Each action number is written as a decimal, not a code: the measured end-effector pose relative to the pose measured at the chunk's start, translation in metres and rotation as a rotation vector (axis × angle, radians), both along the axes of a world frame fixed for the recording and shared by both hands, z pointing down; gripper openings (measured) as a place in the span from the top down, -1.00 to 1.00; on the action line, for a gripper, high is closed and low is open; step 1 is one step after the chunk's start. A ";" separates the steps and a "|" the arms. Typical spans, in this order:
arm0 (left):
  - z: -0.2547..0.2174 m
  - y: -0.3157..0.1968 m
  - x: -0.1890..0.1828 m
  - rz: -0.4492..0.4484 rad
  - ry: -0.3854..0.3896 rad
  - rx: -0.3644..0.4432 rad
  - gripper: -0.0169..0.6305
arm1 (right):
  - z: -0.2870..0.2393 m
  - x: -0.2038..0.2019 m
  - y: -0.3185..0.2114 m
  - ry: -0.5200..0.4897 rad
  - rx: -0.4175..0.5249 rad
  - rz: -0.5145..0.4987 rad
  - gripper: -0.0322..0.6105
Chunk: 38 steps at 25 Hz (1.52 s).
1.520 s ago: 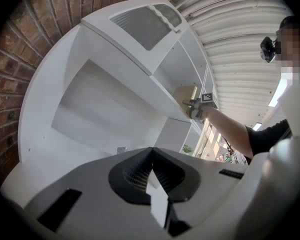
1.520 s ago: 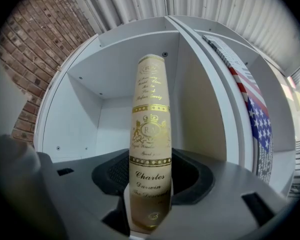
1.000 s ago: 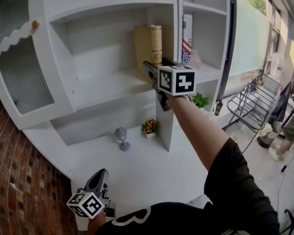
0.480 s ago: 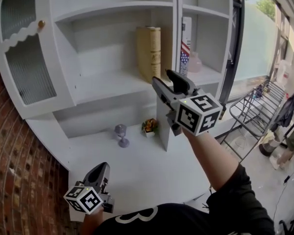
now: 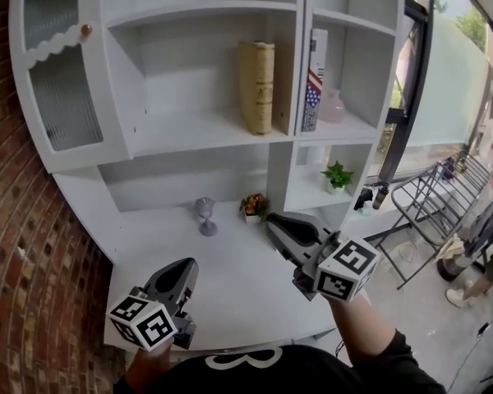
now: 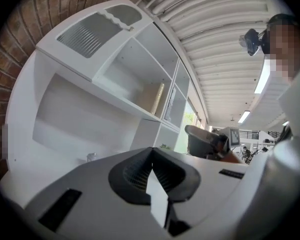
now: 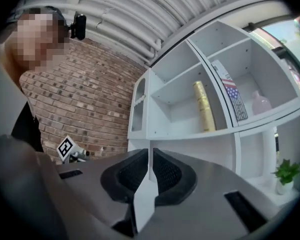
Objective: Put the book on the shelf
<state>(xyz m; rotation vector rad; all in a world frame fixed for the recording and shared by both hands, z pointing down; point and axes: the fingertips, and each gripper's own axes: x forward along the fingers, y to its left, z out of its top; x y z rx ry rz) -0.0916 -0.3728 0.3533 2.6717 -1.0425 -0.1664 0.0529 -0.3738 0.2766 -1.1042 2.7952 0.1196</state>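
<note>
Hovering the right gripper (image 5: 284, 225) low over the plain white surface (image 5: 230, 290), fingers closing to a narrow slit with nothing between them. Holding the left gripper (image 5: 183, 271) near the front edge, fingers pressed together, likewise empty. Leaving the tall tan hardback book (image 5: 256, 87) on the white cabinet's middle shelf (image 5: 181, 134), at the right end hard by the divider. Judging the placing done and the step now a clean retreat: keeping both grippers low and away from the shelf, steering clear of the small grey goblet (image 5: 203, 217) and the little potted flowers (image 5: 251, 208). Standing upright, long axis vertical, spine facing out into the room.
</note>
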 end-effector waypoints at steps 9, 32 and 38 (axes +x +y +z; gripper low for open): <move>0.003 0.029 0.052 0.063 -0.004 -0.012 0.95 | 0.074 0.027 0.044 0.008 -0.097 -0.053 0.87; 0.034 0.045 0.062 0.023 -0.014 -0.058 0.95 | 0.114 0.031 0.061 0.002 -0.199 -0.095 0.87; 0.029 0.038 0.063 0.033 -0.011 -0.060 0.95 | 0.113 0.028 0.053 0.006 -0.200 -0.087 0.87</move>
